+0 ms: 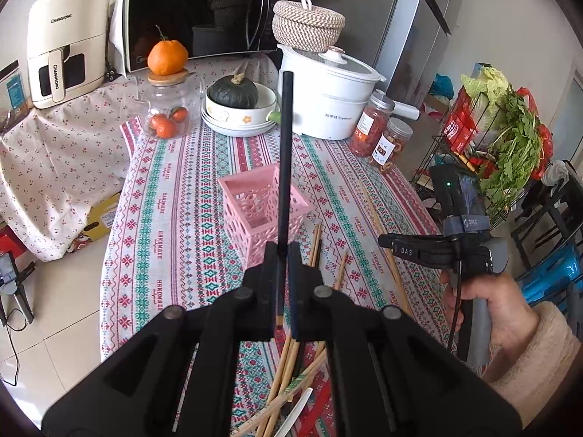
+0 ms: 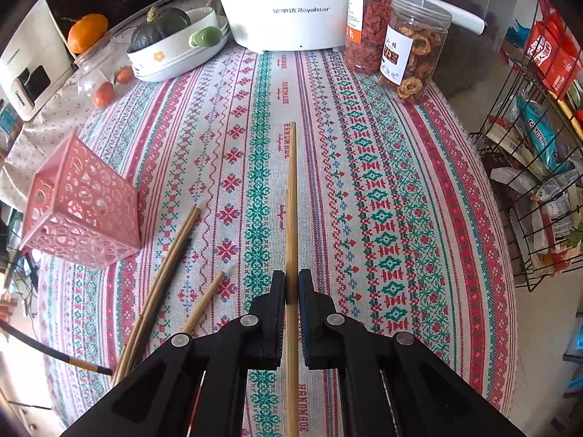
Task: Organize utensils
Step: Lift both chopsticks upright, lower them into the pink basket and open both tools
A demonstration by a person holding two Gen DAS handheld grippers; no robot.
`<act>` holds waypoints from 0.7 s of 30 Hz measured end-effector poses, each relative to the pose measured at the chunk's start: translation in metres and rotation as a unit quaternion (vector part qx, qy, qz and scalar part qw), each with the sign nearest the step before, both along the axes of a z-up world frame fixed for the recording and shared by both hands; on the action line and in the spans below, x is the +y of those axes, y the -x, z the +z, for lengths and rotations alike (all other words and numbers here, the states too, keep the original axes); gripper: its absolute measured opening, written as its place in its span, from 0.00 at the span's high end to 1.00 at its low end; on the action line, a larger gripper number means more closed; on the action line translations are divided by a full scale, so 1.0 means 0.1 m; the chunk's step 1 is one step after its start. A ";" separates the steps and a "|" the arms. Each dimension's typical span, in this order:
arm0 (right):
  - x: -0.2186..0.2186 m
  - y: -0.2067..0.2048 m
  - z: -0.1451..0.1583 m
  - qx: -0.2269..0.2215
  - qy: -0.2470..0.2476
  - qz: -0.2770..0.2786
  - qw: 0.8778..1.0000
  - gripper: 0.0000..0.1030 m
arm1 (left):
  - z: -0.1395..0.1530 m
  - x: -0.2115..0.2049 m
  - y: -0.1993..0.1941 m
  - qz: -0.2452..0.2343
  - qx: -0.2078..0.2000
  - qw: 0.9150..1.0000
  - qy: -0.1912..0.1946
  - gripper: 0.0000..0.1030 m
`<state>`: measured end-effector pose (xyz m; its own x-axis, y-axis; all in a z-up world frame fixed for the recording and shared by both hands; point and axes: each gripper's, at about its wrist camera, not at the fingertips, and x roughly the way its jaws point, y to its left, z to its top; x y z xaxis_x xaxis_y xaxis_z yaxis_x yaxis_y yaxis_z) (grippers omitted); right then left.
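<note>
My left gripper (image 1: 283, 251) is shut on a black chopstick (image 1: 286, 153), held off the table and pointing away over the pink perforated basket (image 1: 255, 200). My right gripper (image 2: 291, 284) is shut on a bamboo chopstick (image 2: 291, 196) that lies lengthwise on the patterned tablecloth (image 2: 382, 182). Several more bamboo chopsticks (image 2: 167, 269) lie loose to its left, near the pink basket (image 2: 80, 211). In the left wrist view the right gripper's body (image 1: 462, 233) and the hand holding it show at the right, with loose chopsticks (image 1: 291, 364) below my left fingers.
At the table's far end stand a white electric pot (image 1: 328, 98), two jars of dried food (image 2: 393, 32), a bowl stack with a dark squash (image 1: 237, 105) and a glass jar topped by an orange (image 1: 169, 105). A wire rack (image 2: 539, 167) of packets stands off the right edge.
</note>
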<state>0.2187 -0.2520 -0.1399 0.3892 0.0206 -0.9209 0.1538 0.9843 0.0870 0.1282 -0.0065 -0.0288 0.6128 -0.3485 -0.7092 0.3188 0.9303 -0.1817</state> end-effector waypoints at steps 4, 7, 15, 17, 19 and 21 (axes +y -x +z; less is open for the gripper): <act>-0.06 0.20 0.42 -0.071 -0.034 -0.007 0.997 0.93 | 0.23 0.04 0.11 -0.004 -0.038 0.999 0.009 0.95; -0.07 0.35 0.74 -0.131 -0.049 -0.006 0.990 0.93 | 0.43 0.05 0.22 -0.005 -0.075 0.997 0.015 0.95; -0.01 0.85 1.40 -0.265 -0.042 0.003 0.963 0.93 | 0.80 0.03 0.39 0.007 -0.192 0.981 0.024 0.95; 0.00 0.89 1.49 -0.286 -0.041 0.001 0.957 0.93 | 0.82 0.01 0.36 0.012 -0.213 0.977 0.022 0.95; -0.01 0.95 1.54 -0.305 -0.046 -0.003 0.951 0.93 | 0.81 -0.01 0.31 0.020 -0.228 0.973 0.024 0.95; 0.00 0.97 1.58 -0.323 -0.051 -0.007 0.945 0.93 | 0.79 -0.02 0.24 0.031 -0.241 0.970 0.025 0.95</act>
<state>0.1221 -0.2519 0.0185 0.8700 0.0869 -0.4854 0.0500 0.9637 0.2622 0.1044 -0.0083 0.0497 0.8899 -0.3261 -0.3191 0.3208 0.9445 -0.0705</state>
